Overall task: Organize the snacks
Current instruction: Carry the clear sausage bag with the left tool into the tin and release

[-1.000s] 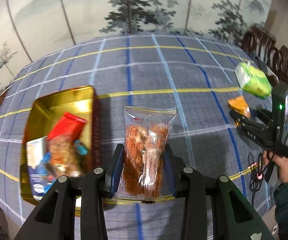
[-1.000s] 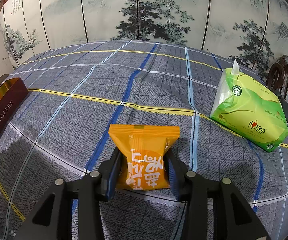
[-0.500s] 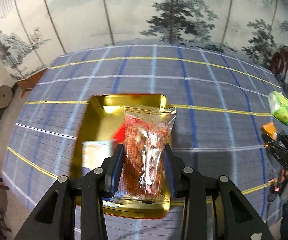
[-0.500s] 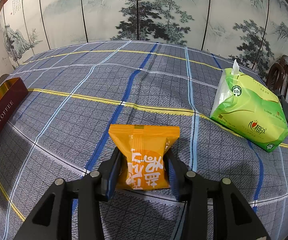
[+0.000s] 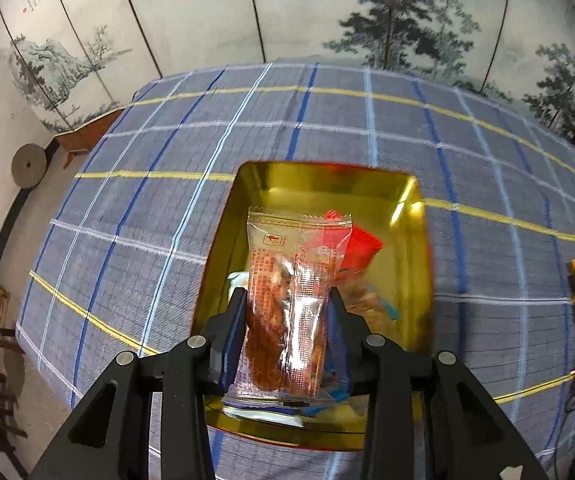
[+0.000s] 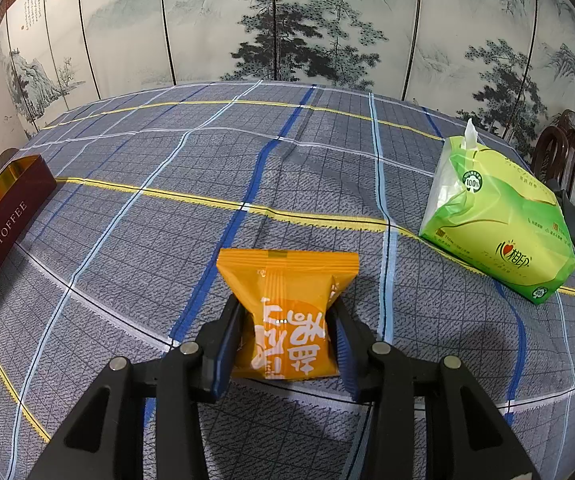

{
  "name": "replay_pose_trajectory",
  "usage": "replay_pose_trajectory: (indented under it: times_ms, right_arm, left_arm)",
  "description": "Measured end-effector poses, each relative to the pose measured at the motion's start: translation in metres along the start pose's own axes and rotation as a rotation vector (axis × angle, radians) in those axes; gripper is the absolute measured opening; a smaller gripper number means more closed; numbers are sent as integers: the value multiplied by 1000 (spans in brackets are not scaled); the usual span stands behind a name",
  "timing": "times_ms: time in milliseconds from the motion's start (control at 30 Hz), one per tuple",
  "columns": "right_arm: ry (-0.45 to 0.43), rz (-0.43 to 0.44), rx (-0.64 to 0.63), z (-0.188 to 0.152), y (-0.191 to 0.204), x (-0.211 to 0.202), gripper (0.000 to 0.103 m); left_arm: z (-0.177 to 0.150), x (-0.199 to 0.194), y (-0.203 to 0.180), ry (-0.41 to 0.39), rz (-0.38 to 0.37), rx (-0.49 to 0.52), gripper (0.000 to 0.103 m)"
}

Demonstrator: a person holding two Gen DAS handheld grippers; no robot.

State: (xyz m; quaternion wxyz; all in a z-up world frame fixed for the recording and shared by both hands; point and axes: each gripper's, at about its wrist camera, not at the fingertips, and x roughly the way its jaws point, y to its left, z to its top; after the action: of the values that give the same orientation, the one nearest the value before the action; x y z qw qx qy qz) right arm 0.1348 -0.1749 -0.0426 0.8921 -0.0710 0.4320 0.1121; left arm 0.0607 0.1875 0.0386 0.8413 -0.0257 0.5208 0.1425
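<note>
In the left wrist view, the left tongs are clenched on a clear plastic snack packet with reddish-brown contents, hanging above the gold rectangular tin on the plaid-clothed counter; a red wrapper lies inside. Letting go off-centre could drop the packet onto the rim. In the right wrist view, the right tongs grip an orange foil snack pouch, with a green tissue pack nearby; a loose hold might let the slick pouch slide.
</note>
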Motion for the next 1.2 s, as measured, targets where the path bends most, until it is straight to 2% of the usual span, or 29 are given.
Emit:
replay_pose_trajectory:
  times_ms: [400, 1000, 1200]
  right_arm:
    - [0, 0, 0, 0, 0, 0, 44]
    - [0, -2, -1, 0, 1, 0, 44]
    - [0, -4, -3, -1, 1, 1, 44]
  left_arm:
    - [-16, 28, 6, 41, 51, 44, 35]
    - [-20, 28, 4, 13, 78, 86, 40]
    - [-23, 23, 4, -6, 80, 81, 51]
